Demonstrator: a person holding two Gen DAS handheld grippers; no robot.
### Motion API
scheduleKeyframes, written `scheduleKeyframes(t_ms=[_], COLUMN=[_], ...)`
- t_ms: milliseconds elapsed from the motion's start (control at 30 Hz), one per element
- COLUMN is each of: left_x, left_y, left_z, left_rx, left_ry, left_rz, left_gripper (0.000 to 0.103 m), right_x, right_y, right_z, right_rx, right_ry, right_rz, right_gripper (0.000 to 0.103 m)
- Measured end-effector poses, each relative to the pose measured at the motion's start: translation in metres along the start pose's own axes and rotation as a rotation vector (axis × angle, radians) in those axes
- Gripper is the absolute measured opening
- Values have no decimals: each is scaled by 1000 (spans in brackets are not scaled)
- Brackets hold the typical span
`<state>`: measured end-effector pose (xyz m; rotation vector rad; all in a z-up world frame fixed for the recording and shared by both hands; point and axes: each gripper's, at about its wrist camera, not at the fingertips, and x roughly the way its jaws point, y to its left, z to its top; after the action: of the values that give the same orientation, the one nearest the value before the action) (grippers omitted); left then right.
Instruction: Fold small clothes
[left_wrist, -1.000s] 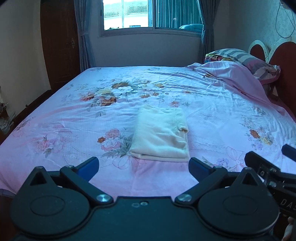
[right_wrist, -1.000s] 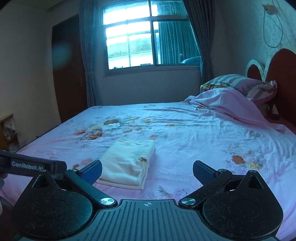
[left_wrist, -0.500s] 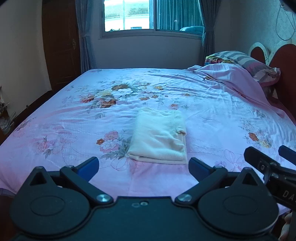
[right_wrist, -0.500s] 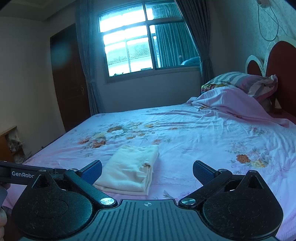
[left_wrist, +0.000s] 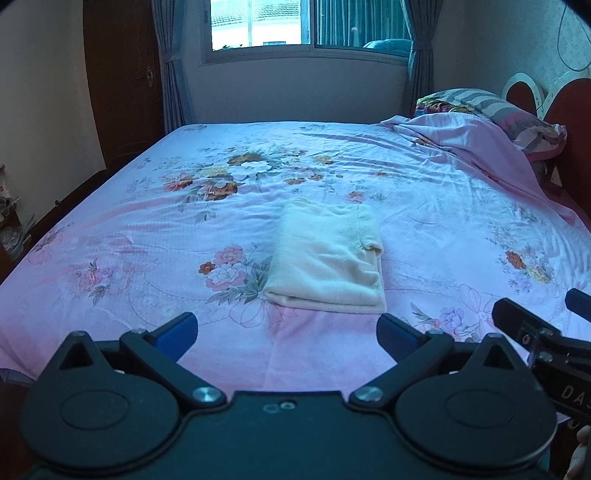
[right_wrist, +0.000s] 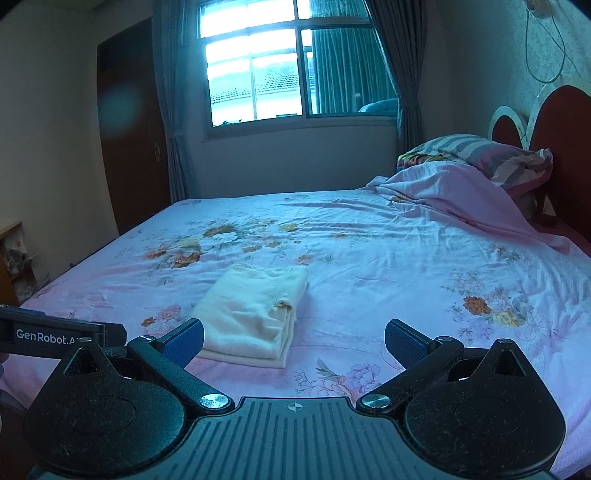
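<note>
A cream garment (left_wrist: 327, 254) lies folded into a neat rectangle on the pink floral bed sheet (left_wrist: 147, 236); it also shows in the right wrist view (right_wrist: 251, 314). My left gripper (left_wrist: 286, 330) is open and empty, held above the bed's near edge just short of the garment. My right gripper (right_wrist: 293, 338) is open and empty, to the right of the garment and short of it. The right gripper's body (left_wrist: 543, 339) shows at the right edge of the left wrist view, and the left gripper's body (right_wrist: 51, 334) at the left edge of the right wrist view.
A rumpled pink quilt (right_wrist: 461, 199) and striped pillows (right_wrist: 491, 155) lie at the head of the bed by the red headboard (right_wrist: 557, 129). A window (right_wrist: 258, 77) with curtains is on the far wall. A dark wardrobe (left_wrist: 122, 81) stands at the left.
Both grippers have drawn back slightly and tilted, so the folded garment sits a little farther ahead. The garment itself has not moved. Both grippers stay open.
</note>
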<state>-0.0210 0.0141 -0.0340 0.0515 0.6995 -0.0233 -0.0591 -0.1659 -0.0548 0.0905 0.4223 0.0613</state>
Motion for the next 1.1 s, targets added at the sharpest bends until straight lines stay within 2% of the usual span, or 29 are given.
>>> scheduleKeyframes(t_ms=[1100], left_x=[-4], left_y=[0], left_z=[0], left_rx=[-5], left_ry=[-8], left_rz=[-2], left_gripper=[101], right_x=[-3], right_y=[-6], right_z=[2], right_rx=[5], right_ry=[-3], right_rz=[25], right_gripper=[103])
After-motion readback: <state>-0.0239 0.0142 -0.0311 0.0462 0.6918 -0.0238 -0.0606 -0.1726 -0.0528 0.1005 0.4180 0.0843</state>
